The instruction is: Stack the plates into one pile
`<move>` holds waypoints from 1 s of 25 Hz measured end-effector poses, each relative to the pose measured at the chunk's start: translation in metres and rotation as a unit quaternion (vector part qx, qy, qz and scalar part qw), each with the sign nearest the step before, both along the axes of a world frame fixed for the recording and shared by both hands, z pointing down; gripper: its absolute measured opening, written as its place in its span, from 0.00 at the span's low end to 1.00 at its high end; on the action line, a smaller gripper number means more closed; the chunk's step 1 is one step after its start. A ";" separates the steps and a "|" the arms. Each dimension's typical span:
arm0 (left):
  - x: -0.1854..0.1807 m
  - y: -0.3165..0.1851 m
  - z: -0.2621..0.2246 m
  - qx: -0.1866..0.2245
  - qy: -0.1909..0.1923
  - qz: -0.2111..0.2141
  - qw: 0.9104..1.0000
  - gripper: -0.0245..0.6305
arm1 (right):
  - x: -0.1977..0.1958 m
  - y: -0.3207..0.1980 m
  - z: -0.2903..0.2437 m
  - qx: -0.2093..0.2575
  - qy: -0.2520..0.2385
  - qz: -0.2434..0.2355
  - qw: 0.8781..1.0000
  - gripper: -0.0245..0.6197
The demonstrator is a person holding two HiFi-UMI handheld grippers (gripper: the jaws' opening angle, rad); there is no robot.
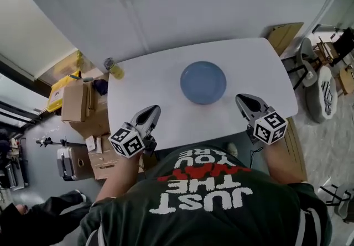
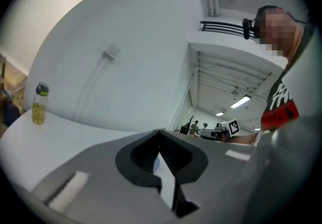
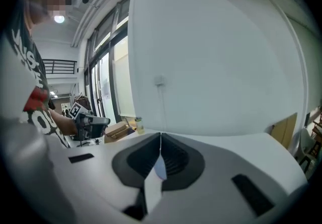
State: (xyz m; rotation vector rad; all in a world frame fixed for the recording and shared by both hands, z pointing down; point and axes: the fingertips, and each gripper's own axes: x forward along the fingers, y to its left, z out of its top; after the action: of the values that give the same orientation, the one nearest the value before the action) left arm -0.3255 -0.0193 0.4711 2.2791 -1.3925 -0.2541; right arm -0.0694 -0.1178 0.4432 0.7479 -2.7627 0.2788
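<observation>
Head view: blue plate (image 1: 203, 82) lies mid-desk, ahead of two closed, empty grippers.
A bottle (image 1: 115, 68) of yellow liquid stands at the far left corner of the white desk (image 1: 155, 73), and cardboard boxes (image 1: 77, 104) are stacked just off that side. Only bare desk separates the plate from each gripper. The left gripper (image 1: 148, 116) and right gripper (image 1: 247, 103) hover at the near edge, jaws pressed together on nothing, with the plate ahead between them and apart from both. Whether more plates lie under the top one cannot be made out. Each gripper view shows only a blue sliver past its jaws.
</observation>
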 end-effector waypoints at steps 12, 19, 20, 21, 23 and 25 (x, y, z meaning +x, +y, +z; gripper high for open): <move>0.121 -0.040 -0.047 0.044 0.011 -0.159 0.986 0.05 | 0.083 -0.083 -0.006 -0.011 -0.015 -0.136 0.991 0.05; 0.117 -0.031 -0.055 0.030 -0.059 -0.146 0.987 0.05 | 0.072 -0.085 -0.009 -0.018 -0.050 -0.109 0.993 0.05; 0.115 -0.027 -0.054 0.028 -0.064 -0.143 0.987 0.05 | 0.071 -0.082 -0.006 -0.025 -0.051 -0.105 0.993 0.05; 0.114 -0.024 -0.055 0.029 -0.071 -0.138 0.987 0.05 | 0.070 -0.080 -0.004 -0.031 -0.049 -0.102 0.993 0.05; 0.111 -0.022 -0.055 0.033 -0.085 -0.130 0.987 0.05 | 0.067 -0.082 -0.003 -0.034 -0.046 -0.097 0.994 0.05; 0.108 -0.023 -0.050 0.030 -0.081 -0.124 0.989 0.05 | 0.065 -0.083 -0.003 -0.034 -0.044 -0.089 0.994 0.05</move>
State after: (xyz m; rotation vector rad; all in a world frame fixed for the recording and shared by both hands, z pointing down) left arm -0.2171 -0.0419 0.4208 2.2144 -1.7777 -0.1942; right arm -0.0046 -0.2003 0.4400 0.4792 -2.8618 0.3759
